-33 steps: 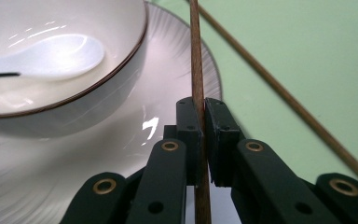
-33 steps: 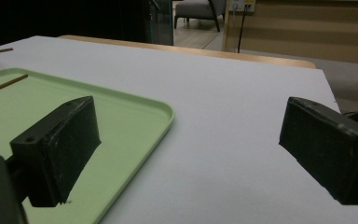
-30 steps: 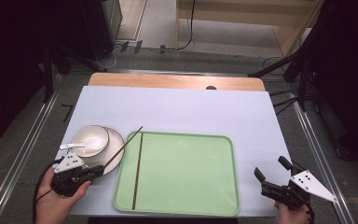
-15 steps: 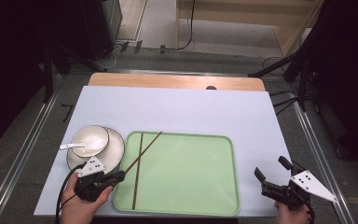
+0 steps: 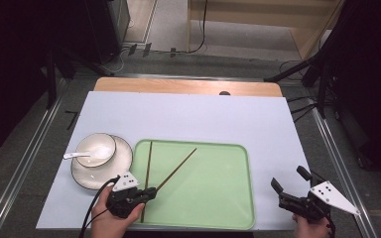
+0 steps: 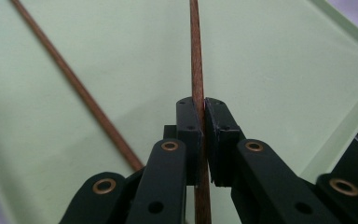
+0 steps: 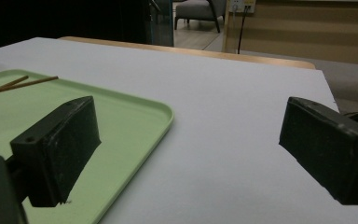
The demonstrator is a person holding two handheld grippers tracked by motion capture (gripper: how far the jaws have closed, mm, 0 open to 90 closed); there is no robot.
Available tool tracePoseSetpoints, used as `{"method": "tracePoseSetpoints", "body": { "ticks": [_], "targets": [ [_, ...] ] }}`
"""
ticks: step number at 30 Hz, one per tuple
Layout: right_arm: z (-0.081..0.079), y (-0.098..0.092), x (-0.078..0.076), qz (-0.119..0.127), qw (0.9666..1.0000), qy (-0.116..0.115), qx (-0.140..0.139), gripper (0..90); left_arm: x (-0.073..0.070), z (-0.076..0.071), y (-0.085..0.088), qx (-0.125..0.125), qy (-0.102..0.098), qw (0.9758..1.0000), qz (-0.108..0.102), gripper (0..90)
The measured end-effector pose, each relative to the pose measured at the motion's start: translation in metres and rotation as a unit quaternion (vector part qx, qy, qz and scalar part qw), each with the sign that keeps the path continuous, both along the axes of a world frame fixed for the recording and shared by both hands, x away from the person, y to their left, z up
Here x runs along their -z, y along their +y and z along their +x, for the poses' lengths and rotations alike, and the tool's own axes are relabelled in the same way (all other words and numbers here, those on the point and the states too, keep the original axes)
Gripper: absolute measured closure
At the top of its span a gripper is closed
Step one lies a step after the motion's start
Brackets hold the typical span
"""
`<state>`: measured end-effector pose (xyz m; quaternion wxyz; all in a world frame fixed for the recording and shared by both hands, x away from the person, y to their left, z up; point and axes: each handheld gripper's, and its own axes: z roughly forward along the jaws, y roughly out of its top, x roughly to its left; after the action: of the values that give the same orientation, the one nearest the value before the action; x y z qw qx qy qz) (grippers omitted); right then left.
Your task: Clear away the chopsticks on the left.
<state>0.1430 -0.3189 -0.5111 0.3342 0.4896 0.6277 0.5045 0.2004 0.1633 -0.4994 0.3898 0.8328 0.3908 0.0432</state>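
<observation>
The left gripper, at the near-left corner of the green tray, was clamped on the near end of one brown chopstick, which angled far and right over the tray beside a second chopstick lying along its left side. The right gripper hovered with its jaws wide apart over the white table, near the tray's right edge. Gripped so near its end, the thin stick could pivot or slip in the pads, and a swing might knock the second chopstick or the bowl and saucer just left.

Black tool jaws, brass rivets (grey dotted plate on top).
</observation>
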Motion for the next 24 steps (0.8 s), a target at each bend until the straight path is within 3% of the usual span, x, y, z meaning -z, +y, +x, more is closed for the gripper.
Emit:
{"method": "tracePoseSetpoints", "body": {
  "ticks": [8,19,22,24],
  "targets": [
    [0.0,-0.001,0.0,0.0,1.0,-0.001,-0.001,5.2,0.01,-0.003,-0.018,0.0,0.01,0.9999,0.002,85.6],
    [0.0,-0.001,0.0,0.0,1.0,-0.001,-0.002,5.2,0.015,-0.009,-0.026,-0.003,0.015,0.9998,0.012,84.3],
    [0.0,-0.001,0.0,0.0,1.0,-0.001,-0.002,5.2,0.014,-0.009,-0.026,-0.005,0.014,0.9999,0.004,78.7],
    [-0.001,-0.001,0.0,0.0,1.0,-0.001,-0.002,5.2,0.011,-0.006,-0.025,-0.01,0.008,0.9999,-0.007,79.9]
  ]
}}
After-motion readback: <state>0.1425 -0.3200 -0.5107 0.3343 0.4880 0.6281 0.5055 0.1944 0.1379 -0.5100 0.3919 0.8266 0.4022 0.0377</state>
